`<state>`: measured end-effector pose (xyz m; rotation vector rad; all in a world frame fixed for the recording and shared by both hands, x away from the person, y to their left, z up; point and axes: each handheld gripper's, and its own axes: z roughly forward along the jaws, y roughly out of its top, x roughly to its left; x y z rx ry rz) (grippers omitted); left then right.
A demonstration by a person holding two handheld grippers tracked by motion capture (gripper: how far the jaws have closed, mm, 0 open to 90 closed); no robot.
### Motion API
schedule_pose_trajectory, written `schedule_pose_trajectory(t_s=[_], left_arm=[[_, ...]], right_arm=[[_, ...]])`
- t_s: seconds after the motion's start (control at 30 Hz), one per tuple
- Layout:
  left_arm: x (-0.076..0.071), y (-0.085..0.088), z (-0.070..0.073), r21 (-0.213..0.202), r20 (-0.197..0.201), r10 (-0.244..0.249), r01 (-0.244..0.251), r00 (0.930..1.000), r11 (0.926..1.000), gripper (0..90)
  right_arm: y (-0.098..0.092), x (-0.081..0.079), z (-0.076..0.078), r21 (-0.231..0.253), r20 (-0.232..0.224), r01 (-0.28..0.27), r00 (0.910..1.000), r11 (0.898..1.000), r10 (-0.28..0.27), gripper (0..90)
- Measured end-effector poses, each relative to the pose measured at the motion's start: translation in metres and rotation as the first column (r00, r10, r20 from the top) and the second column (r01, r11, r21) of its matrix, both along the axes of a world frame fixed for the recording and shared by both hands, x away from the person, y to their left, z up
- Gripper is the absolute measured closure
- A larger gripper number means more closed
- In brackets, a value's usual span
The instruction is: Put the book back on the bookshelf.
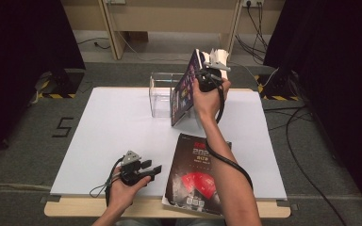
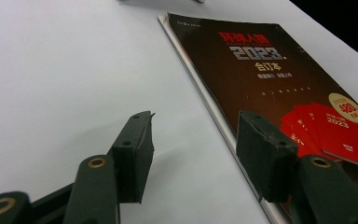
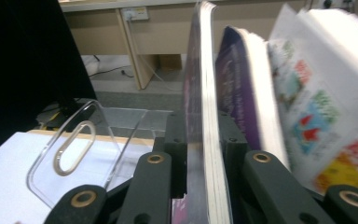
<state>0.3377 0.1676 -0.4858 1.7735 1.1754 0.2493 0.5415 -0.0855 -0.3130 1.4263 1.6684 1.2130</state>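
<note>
Right gripper (image 1: 206, 70), arm raised and extended, clamps an upright magazine (image 1: 185, 89) (pages fanning) beside the clear holder (image 1: 160, 94). Left gripper (image 1: 152, 169) rests low, jaws apart and empty.

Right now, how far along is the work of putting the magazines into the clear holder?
Done: nothing looks stored yet; the clear holder seems empty. In hand: the right gripper grips the purple magazine, nearly upright, beside the holder. Left: that magazine probably goes inside, then the dark magazine, which lies flat on the table beside the open, empty left gripper.
</note>
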Motion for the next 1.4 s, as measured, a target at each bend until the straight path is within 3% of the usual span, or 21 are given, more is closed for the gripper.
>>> schedule_pose_trajectory(t_s=[0.4, 0.57, 0.77, 1.07, 1.4], left_arm=[[-0.001, -0.001, 0.000, 0.000, 0.003, 0.000, 0.000, 1.0000, 1.0000, 45.2], [-0.001, -0.001, 0.001, 0.001, 0.004, -0.001, 0.001, 1.0000, 1.0000, 45.2], [-0.001, -0.002, 0.000, 0.002, 0.005, -0.002, 0.002, 1.0000, 1.0000, 45.2], [-0.002, -0.002, 0.000, 0.002, 0.008, -0.001, 0.001, 1.0000, 1.0000, 45.3], [-0.002, -0.003, 0.001, 0.005, 0.012, -0.001, 0.001, 0.9999, 1.0000, 45.3]], right_arm=[[-0.022, -0.024, 0.013, 0.046, 0.043, -0.024, 0.9988, 0.999, 0.022, 75.4], [-0.037, -0.040, 0.010, 0.119, 0.051, -0.055, 0.9975, 0.991, 0.049, 81.7], [-0.047, -0.053, 0.004, 0.151, 0.063, -0.084, 0.9952, 0.985, 0.076, 89.5], [-0.052, -0.075, 0.001, 0.151, 0.090, -0.113, 0.9909, 0.982, 0.101, 90.0], [-0.053, -0.088, -0.011, 0.133, 0.080, -0.125, 0.9902, 0.983, 0.115, 90.0]])
